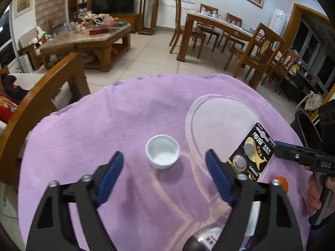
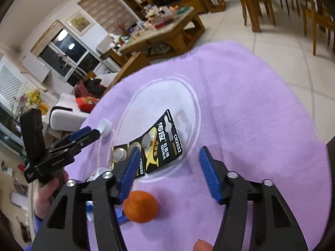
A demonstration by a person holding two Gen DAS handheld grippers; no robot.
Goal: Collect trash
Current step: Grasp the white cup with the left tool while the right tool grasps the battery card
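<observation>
My left gripper (image 1: 163, 167) hangs spread around the white cap (image 1: 162, 154) on the bench (image 1: 104, 125); next I should lower and close. My right gripper (image 2: 167, 163), also spread, hovers over the battery card (image 2: 159, 142).

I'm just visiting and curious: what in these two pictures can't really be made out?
- Left wrist view: items at the bottom edge are cut off and hidden behind the left tongs.
- Left wrist view: orange fruit mostly hidden behind the tongs' frame.
- Right wrist view: white and blue scraps hidden behind the right tongs.
- Battery card: small print unreadable.
</observation>
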